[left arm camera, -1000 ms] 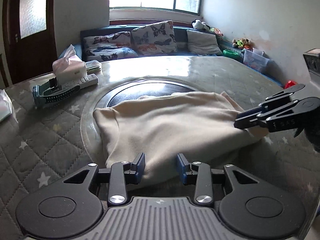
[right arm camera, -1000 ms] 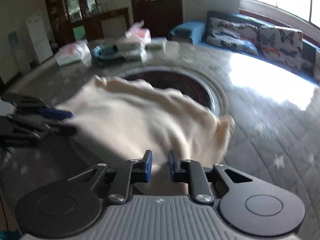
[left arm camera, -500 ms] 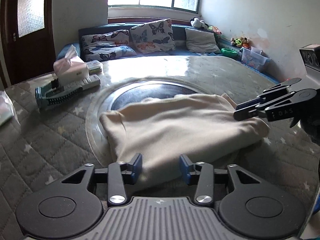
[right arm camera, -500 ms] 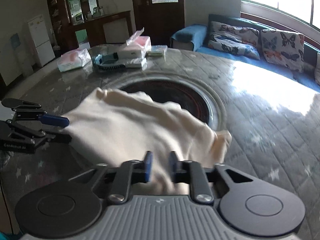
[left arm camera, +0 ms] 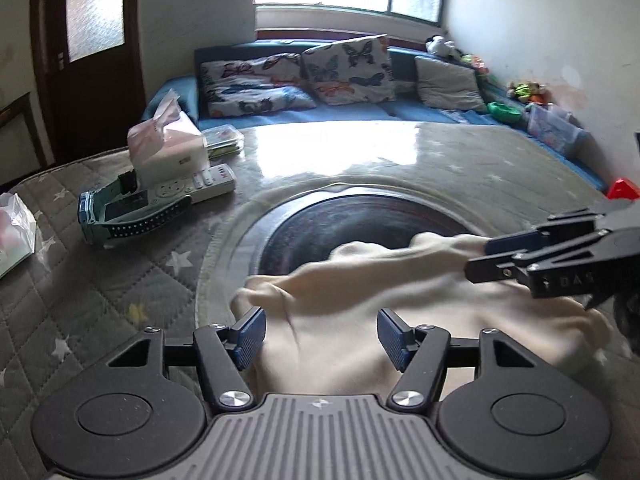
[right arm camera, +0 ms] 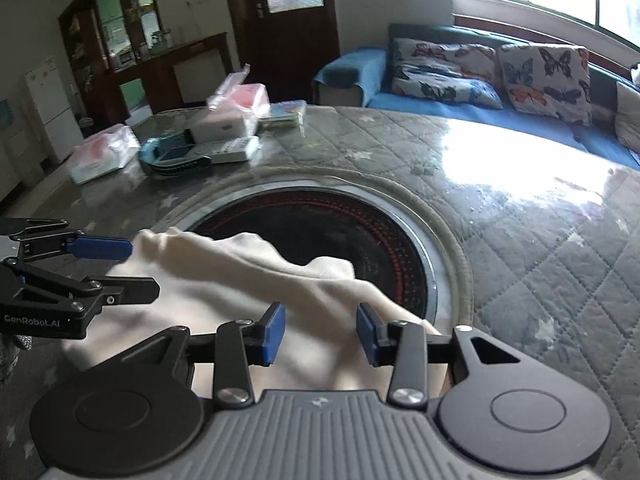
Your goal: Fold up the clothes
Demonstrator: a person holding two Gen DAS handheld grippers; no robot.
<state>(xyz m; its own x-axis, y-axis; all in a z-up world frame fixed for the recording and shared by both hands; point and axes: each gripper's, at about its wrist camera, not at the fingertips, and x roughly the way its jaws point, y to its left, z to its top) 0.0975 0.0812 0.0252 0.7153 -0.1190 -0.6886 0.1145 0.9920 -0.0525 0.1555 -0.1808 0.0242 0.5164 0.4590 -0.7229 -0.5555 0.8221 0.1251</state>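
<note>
A cream garment (left arm camera: 384,300) lies bunched on the round table, partly over the dark round centre plate (left arm camera: 360,216); it also shows in the right wrist view (right arm camera: 240,276). My left gripper (left arm camera: 320,338) is open, its jaws wide apart over the garment's near edge, holding nothing. It shows from the side in the right wrist view (right arm camera: 132,268). My right gripper (right arm camera: 320,334) is open above the cloth, empty. In the left wrist view the right gripper (left arm camera: 478,258) shows at the right, over the garment's far right corner.
A tissue box (left arm camera: 168,148), a remote (left arm camera: 200,184), a blue-green device (left arm camera: 128,212) and a plastic bag (left arm camera: 12,236) lie at the table's left. The quilted table cover (right arm camera: 540,260) spreads around. A blue sofa with butterfly cushions (left arm camera: 344,68) stands behind.
Both grippers opened wider; the right one was nearly shut over the cloth before. The garment, spread flatter earlier, now lies bunched and closer in. Both cameras moved nearer the cloth.
</note>
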